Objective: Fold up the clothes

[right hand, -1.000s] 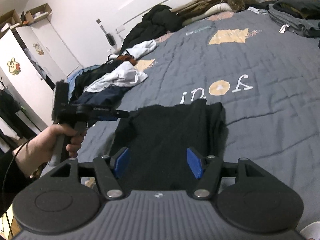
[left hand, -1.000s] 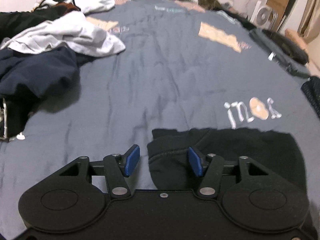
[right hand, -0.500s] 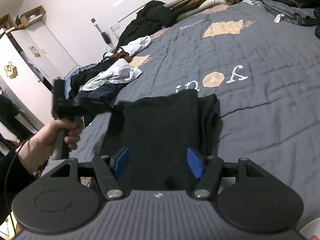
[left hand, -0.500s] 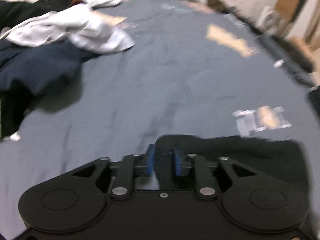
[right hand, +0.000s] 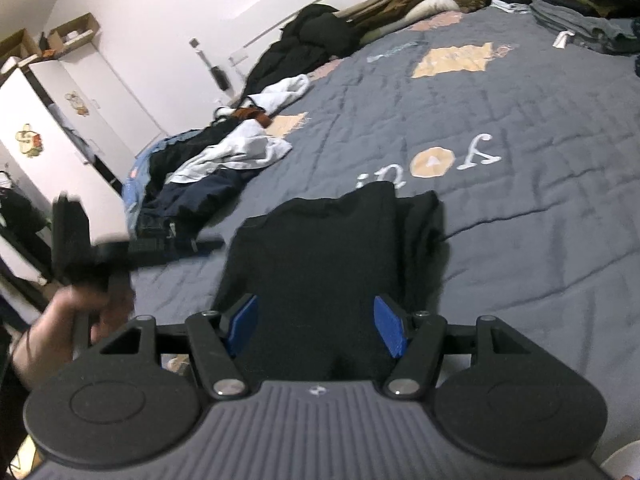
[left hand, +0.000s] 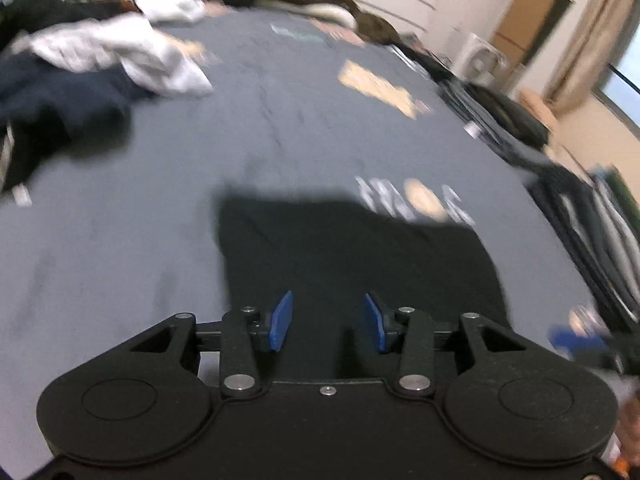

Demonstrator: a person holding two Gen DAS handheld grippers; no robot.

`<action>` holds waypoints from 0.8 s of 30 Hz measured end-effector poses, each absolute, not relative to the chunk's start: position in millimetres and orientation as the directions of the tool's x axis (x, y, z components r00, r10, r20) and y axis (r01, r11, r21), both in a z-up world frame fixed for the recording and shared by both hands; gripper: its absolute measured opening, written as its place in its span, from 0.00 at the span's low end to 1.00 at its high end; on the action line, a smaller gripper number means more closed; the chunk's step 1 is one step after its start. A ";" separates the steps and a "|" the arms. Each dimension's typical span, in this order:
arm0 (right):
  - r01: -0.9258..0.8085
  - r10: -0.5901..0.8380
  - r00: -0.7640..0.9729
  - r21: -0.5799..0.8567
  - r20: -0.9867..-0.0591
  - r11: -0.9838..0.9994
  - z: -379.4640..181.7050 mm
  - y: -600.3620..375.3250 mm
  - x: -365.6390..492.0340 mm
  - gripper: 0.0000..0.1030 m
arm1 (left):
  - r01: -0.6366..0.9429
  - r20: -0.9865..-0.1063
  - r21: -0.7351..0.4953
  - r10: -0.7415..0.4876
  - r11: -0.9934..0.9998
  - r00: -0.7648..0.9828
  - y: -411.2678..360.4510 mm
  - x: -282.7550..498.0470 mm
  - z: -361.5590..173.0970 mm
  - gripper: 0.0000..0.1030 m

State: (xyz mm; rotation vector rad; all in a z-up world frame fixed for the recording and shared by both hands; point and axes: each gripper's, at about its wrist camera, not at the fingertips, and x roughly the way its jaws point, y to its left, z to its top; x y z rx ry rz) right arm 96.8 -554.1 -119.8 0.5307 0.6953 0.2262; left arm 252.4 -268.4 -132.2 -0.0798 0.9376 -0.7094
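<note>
Folding the black shirt (right hand: pixel 320 256) low in the middle of both views, you have both grippers apart and empty: left gripper (left hand: pixel 326 322) just opened, right gripper (right hand: pixel 316 330) wide. Grab one edge, then pull it flat across.

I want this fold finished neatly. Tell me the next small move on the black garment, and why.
Probably bring the left tool down onto the near edge of the black garment and grip it. Its jaws have just been opening, with nothing pinched between them, and the garment lies partly folded, one side bunched, on the grey bedspread.
</note>
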 end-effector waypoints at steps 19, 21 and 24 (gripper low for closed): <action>0.003 0.321 0.698 0.451 -0.641 0.893 -119.7 -538.5 83.5 0.62 | 0.461 -0.764 -0.142 -0.393 0.876 0.511 -287.1 155.3 -102.2 0.51; 0.016 0.308 0.705 0.449 -0.639 0.893 -114.0 -537.1 76.5 0.62 | 0.458 -0.763 -0.124 -0.379 0.881 0.524 -286.2 142.3 -91.2 0.53; 0.042 0.283 0.714 0.442 -0.641 0.896 -104.7 -532.6 65.5 0.62 | 0.456 -0.761 -0.086 -0.354 0.886 0.543 -285.3 123.1 -77.0 0.54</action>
